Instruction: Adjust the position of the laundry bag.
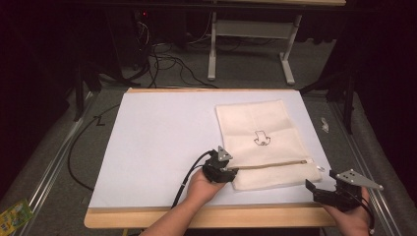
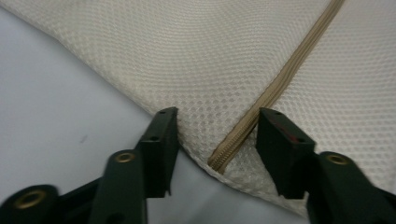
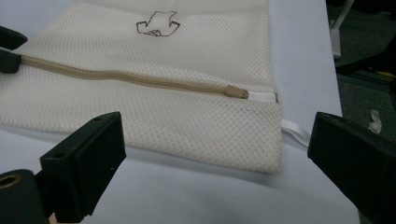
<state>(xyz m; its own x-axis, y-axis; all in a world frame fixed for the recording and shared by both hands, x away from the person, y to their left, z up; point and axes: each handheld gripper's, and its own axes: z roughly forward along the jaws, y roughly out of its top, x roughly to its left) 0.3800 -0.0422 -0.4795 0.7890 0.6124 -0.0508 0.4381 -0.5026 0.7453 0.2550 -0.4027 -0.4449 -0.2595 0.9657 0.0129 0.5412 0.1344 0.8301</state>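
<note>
I find a cream mesh laundry bag (image 1: 258,142) lying flat on the right half of the white table sheet (image 1: 157,142), its tan zipper (image 3: 126,78) running across near the front edge. My left gripper (image 2: 217,133) sits at the bag's left edge, jaws parted, straddling the zipper's end without clamping it. My right gripper (image 3: 215,154) hangs off the table's front right corner, jaws wide apart, empty. The zipper pull (image 3: 236,91) rests at the bag's right end.
</note>
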